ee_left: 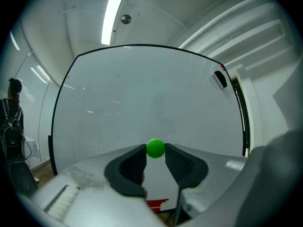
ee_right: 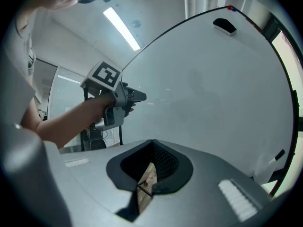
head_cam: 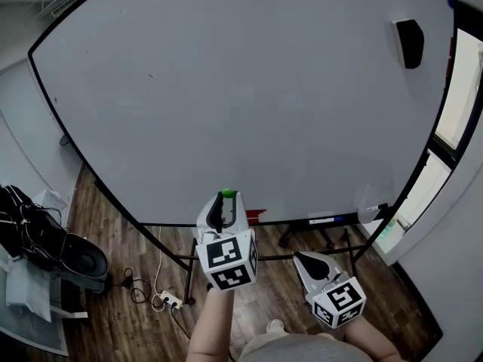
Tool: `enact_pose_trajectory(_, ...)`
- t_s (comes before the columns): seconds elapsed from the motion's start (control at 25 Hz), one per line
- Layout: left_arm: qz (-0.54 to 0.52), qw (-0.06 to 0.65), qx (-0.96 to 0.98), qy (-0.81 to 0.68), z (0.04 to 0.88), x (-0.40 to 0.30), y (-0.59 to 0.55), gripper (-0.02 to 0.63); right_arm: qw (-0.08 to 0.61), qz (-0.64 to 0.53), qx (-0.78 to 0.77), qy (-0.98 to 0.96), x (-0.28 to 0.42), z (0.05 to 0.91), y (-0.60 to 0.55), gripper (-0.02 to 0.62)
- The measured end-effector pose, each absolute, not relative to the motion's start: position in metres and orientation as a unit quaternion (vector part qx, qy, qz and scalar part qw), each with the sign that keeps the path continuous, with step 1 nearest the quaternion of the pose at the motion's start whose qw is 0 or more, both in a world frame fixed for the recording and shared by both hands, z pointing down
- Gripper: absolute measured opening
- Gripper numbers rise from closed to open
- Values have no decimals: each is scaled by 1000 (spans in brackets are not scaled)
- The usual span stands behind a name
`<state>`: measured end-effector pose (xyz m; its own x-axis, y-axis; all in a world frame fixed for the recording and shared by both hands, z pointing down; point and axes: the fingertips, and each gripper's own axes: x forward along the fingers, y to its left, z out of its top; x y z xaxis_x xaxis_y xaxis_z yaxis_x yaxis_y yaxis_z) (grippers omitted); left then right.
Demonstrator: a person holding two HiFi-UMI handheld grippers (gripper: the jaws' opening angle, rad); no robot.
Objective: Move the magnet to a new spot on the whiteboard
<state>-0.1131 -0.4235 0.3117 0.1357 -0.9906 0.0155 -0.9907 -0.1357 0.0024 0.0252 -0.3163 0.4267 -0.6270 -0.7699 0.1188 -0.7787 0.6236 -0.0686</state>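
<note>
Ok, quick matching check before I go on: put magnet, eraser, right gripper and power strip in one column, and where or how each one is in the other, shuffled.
Things:
1. magnet
2. eraser
3. right gripper
4. power strip

Place or state:
A. lying on the wooden floor
B. jaws together, nothing in them
C. pinched between the jaws of the left gripper
D. stuck at the upper right of the whiteboard

Pairs: 1-C, 2-D, 3-B, 4-A
</note>
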Motion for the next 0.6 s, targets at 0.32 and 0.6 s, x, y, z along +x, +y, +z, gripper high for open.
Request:
enact_pose_trajectory(0.32, -7, 23, 745, -666, 326, -122, -379, 135, 37, 53, 415, -908, 24, 423, -299, 2)
enact_pose_trajectory(0.6, -1, 41, 738, -674, 346, -129, -353, 135, 38, 54, 398, -915, 18, 423, -290, 2)
